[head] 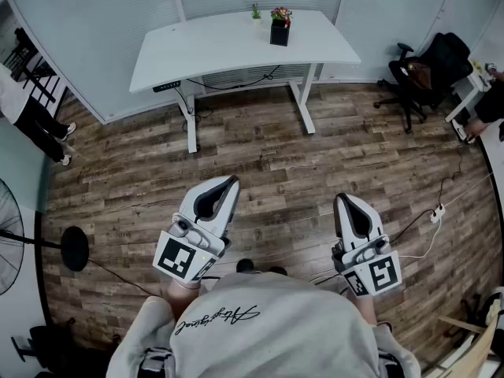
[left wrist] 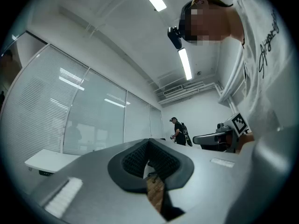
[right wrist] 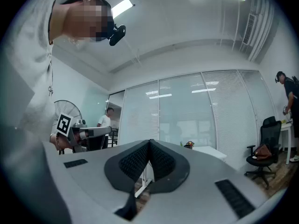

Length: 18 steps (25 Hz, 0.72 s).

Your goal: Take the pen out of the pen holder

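Observation:
A black pen holder (head: pixel 279 32) with colourful pens (head: pixel 281 12) stands at the back of a white desk (head: pixel 228 50), far across the room from me. In the right gripper view the pen holder (right wrist: pixel 188 145) shows as a small shape on the desk (right wrist: pixel 210 152), just past the jaws. My left gripper (head: pixel 232 182) and right gripper (head: pixel 340 201) are held close to my body above the wooden floor. Both are shut with nothing between their pads. The left gripper (left wrist: pixel 148 142) and the right gripper (right wrist: pixel 150 143) point about level.
A small green plant (head: pixel 255 11) sits beside the pen holder. A black office chair (head: pixel 429 69) stands at the right, a floor fan (head: pixel 9 227) at the left. A power strip (head: pixel 438 211) and cables lie on the floor. A person (head: pixel 31 113) stands at far left.

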Each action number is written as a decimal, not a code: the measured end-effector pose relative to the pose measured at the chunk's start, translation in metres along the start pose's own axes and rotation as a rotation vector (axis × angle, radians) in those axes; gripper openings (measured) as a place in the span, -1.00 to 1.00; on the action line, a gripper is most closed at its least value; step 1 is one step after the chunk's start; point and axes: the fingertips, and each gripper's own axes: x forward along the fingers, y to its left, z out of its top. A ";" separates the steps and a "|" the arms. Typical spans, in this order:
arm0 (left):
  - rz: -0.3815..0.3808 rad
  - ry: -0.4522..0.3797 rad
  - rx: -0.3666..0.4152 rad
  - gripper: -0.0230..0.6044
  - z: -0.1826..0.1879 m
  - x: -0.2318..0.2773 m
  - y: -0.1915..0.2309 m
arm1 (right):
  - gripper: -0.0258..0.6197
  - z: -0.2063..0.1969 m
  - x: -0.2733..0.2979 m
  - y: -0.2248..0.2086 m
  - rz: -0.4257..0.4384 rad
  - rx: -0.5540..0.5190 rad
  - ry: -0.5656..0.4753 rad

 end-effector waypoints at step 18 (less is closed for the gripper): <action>0.007 0.001 0.005 -0.93 -0.002 0.008 0.011 | -0.92 -0.004 0.015 -0.002 0.012 0.011 0.003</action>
